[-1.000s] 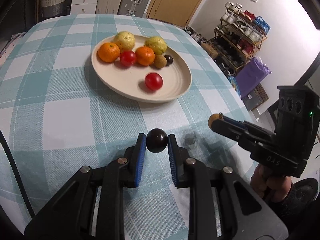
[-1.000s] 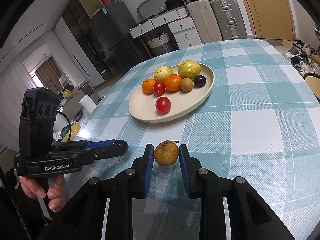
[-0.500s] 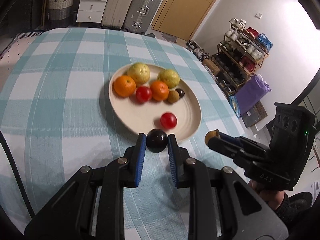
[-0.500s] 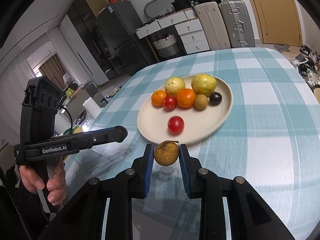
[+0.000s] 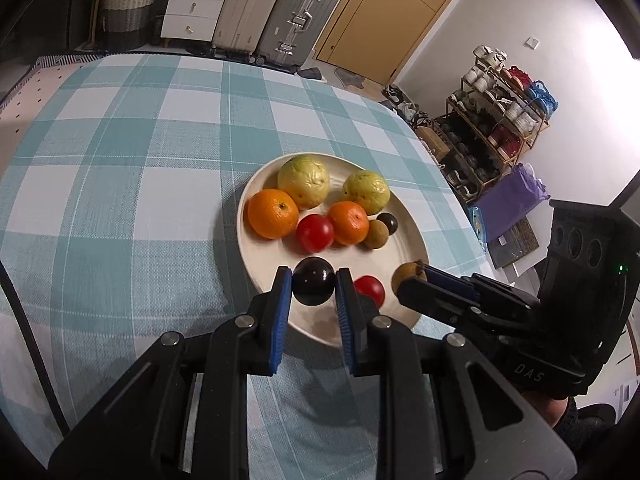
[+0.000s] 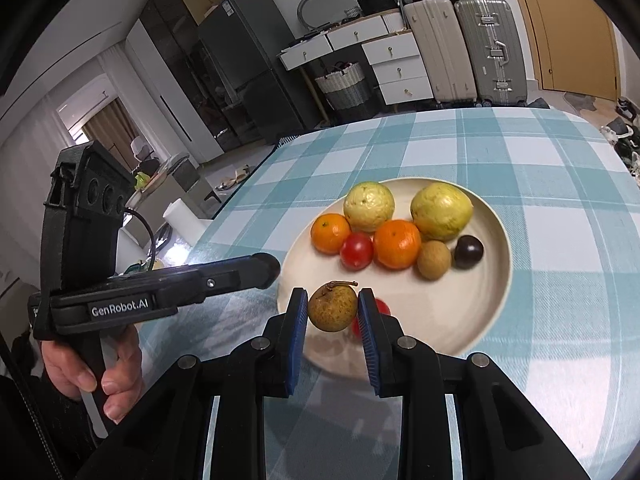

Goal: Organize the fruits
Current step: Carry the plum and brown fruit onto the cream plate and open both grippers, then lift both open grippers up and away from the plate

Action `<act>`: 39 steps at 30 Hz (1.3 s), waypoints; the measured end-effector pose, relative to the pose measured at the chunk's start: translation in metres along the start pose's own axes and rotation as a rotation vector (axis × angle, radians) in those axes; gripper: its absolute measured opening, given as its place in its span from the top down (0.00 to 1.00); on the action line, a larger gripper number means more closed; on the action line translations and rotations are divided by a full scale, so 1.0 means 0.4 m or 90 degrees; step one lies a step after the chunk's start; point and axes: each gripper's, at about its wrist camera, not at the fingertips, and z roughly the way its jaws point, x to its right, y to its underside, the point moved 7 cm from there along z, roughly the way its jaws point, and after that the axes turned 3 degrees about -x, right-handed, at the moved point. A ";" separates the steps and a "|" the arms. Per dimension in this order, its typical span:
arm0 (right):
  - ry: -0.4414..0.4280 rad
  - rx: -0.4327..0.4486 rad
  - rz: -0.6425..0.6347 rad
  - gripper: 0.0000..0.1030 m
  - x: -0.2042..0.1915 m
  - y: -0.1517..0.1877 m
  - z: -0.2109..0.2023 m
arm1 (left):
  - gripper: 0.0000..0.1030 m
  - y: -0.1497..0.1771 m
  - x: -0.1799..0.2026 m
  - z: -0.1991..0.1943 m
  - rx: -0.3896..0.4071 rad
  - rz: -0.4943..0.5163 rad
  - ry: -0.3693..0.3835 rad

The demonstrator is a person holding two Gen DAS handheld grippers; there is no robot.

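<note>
A cream plate [image 5: 404,220] [image 6: 492,236] on the checked tablecloth holds two yellow-green guavas, two oranges, two red tomatoes, a brown longan and a dark plum. My left gripper [image 5: 313,286] is shut on a dark plum [image 5: 314,286], held above the plate's near edge. My right gripper [image 6: 332,308] is shut on a brown speckled fruit with a stem [image 6: 333,308], held above the plate's near rim; it shows in the left wrist view [image 5: 406,276] to the right of the plum. One tomato [image 5: 370,289] lies below, between the grippers.
The blue and white checked tablecloth [image 5: 120,184] covers a round table. Beyond it stand suitcases [image 5: 276,12], white drawers [image 5: 192,4] and a woven basket [image 5: 128,12]. A shoe rack [image 5: 496,120] stands at the right, past the table's edge.
Both grippers have moved forward with their fruits, from over the bare cloth to above the near part of the plate. The fruit on the plate has not moved.
</note>
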 end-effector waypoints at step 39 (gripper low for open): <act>0.026 0.066 0.014 0.45 0.027 -0.063 -0.033 | 0.71 -0.027 0.011 -0.021 0.033 0.012 -0.049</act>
